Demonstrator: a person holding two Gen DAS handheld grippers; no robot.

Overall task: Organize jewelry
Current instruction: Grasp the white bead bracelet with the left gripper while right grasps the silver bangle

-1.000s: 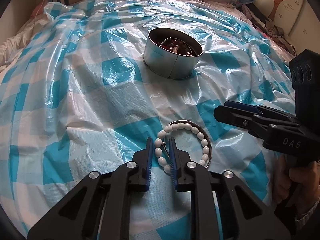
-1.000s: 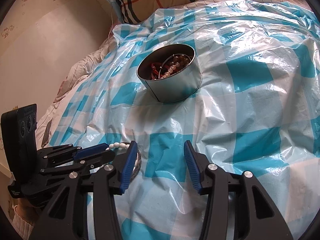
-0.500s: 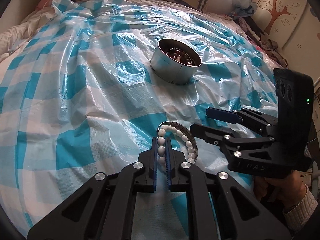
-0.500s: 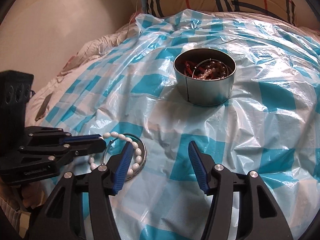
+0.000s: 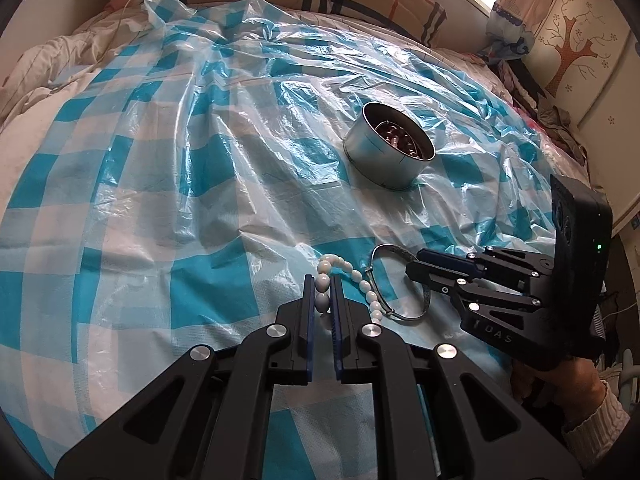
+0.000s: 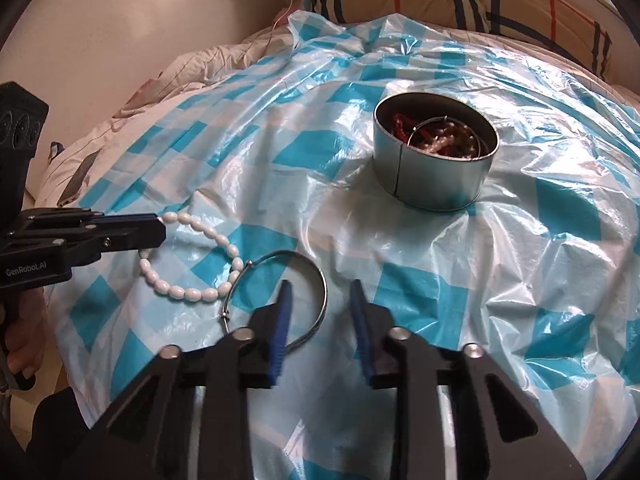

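Checked plastic sheet [image 5: 168,208], white bead bracelet [image 5: 322,285] between left jaws.

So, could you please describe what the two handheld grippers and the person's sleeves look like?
Both the left gripper and the right gripper are matte black linkage frames with silver rivets and narrow blue pads on the fingers. White lettering marks their sides: "GenRobot.AI" on the left, "DAS" on the right. The right one's upright black box shows a green light. A white knitted cuff covers the right wrist.

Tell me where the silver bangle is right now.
The silver bangle lies on the checked plastic sheet, right of the white bead bracelet, between the right gripper's fingers.
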